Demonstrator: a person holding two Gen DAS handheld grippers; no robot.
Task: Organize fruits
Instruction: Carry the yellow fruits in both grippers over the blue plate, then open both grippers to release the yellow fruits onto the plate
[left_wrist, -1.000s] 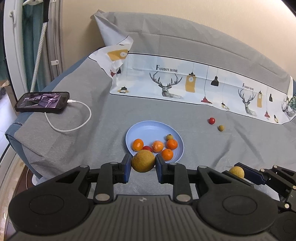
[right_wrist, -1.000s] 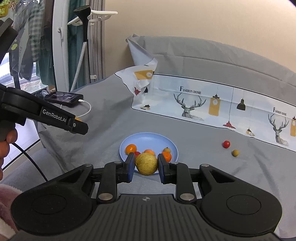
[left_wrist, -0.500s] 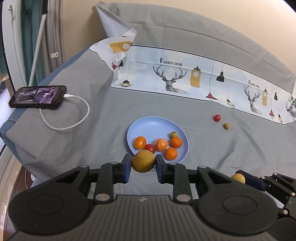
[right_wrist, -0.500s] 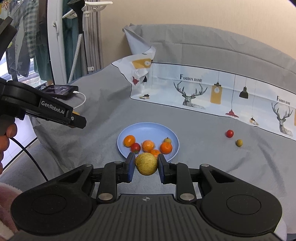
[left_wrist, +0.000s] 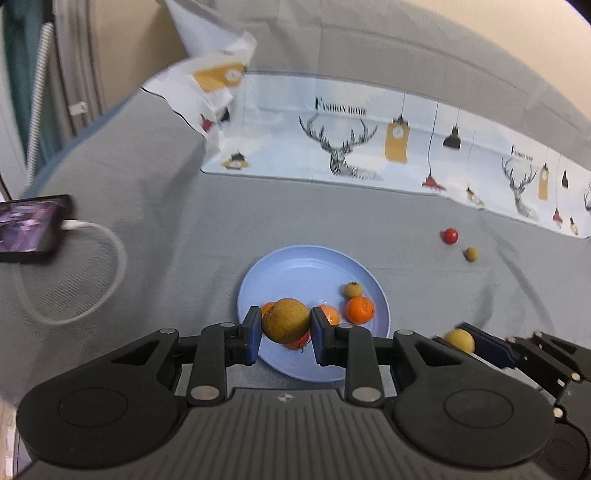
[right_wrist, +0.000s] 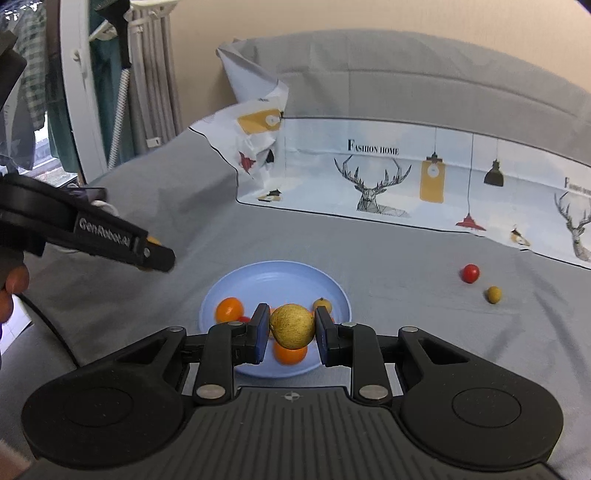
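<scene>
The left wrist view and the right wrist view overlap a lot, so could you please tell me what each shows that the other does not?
Only the left wrist view shows the phone with its white charging cable on the grey cover.

Only the right wrist view shows the hanging clothes by the window and the person's hand behind the left gripper.

Both show the blue plate holding small oranges, the red cherry tomato and small green fruit lying off the plate, the deer-print cloth, and a yellow-brown fruit clamped in each gripper's fingers.
</scene>
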